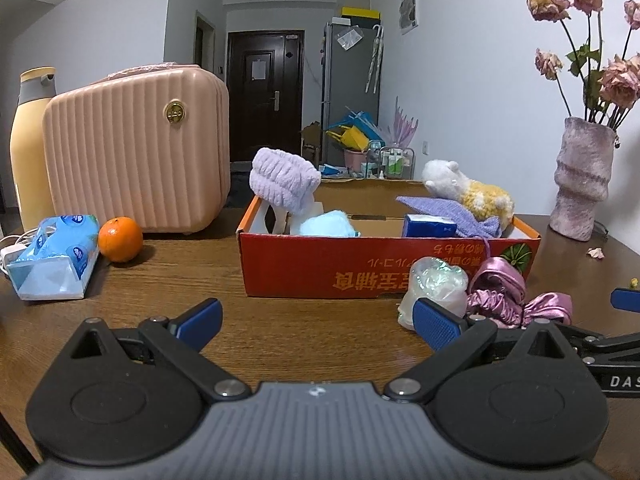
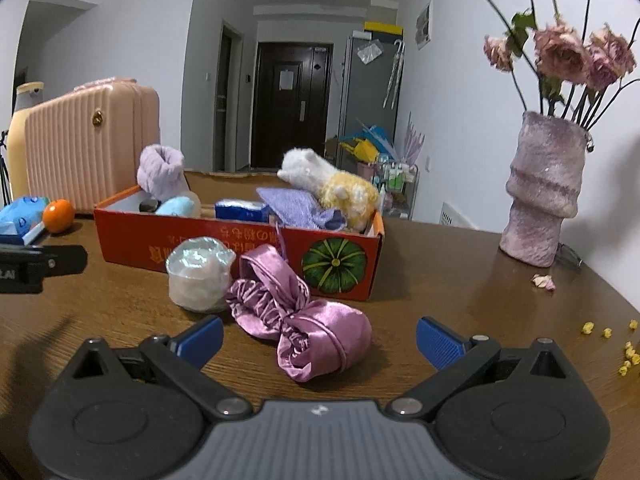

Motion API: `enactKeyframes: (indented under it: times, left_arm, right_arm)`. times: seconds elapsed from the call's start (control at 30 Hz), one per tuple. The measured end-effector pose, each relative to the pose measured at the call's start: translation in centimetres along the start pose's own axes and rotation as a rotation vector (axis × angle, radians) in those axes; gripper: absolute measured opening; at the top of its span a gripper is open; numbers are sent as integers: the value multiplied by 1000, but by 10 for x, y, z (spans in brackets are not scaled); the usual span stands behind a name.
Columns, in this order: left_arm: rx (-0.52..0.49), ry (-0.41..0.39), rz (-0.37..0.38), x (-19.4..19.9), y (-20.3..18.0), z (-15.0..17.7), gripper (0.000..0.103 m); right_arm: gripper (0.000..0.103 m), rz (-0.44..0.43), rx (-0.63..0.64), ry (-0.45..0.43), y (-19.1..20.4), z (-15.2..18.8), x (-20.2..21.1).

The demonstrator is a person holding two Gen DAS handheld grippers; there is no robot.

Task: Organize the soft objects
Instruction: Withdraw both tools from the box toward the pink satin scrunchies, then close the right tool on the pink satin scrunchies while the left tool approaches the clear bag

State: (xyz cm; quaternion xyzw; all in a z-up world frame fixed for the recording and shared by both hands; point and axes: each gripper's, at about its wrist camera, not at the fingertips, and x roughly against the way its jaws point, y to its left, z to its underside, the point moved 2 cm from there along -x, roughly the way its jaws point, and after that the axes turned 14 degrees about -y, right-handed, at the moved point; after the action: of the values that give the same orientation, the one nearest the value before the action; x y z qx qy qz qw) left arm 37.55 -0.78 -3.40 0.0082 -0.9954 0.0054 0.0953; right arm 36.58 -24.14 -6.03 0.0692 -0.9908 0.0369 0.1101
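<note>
A red cardboard box point(image 1: 360, 268) point(image 2: 224, 250) stands on the wooden table, holding a lilac headband point(image 1: 282, 178) point(image 2: 160, 170), a pale blue plush point(image 1: 328, 224), a blue tissue pack point(image 1: 428, 225), a lilac cloth point(image 2: 298, 208) and a white-and-yellow plush toy point(image 1: 468, 190) point(image 2: 332, 184). In front of the box lie a clear shower cap point(image 1: 436, 284) point(image 2: 198, 274) and a pink satin bonnet point(image 1: 508, 300) point(image 2: 304, 320). My left gripper point(image 1: 318, 322) is open over bare table, left of the cap. My right gripper point(image 2: 320, 338) is open, with the bonnet just ahead between its fingers.
A pink ribbed case point(image 1: 136, 152), a yellow bottle point(image 1: 30, 148), a blue tissue pack point(image 1: 56, 258) and an orange point(image 1: 120, 239) sit at the left. A fuzzy vase point(image 2: 542, 190) with dried roses stands at the right, with petals and yellow crumbs point(image 2: 624, 350) nearby.
</note>
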Motion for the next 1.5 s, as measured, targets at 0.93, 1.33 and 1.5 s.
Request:
enactKeyframes:
  times: [0.93, 1.33, 1.5]
  left_arm:
    - [-11, 39, -28, -29, 2, 6, 103]
    - [-12, 43, -27, -30, 2, 6, 103]
    - [-12, 41, -27, -31, 2, 6, 103]
  right_arm:
    - [89, -59, -39, 205, 3, 11, -95]
    - [43, -83, -34, 159, 4, 8, -83]
    - [42, -51, -43, 118, -3, 6, -75]
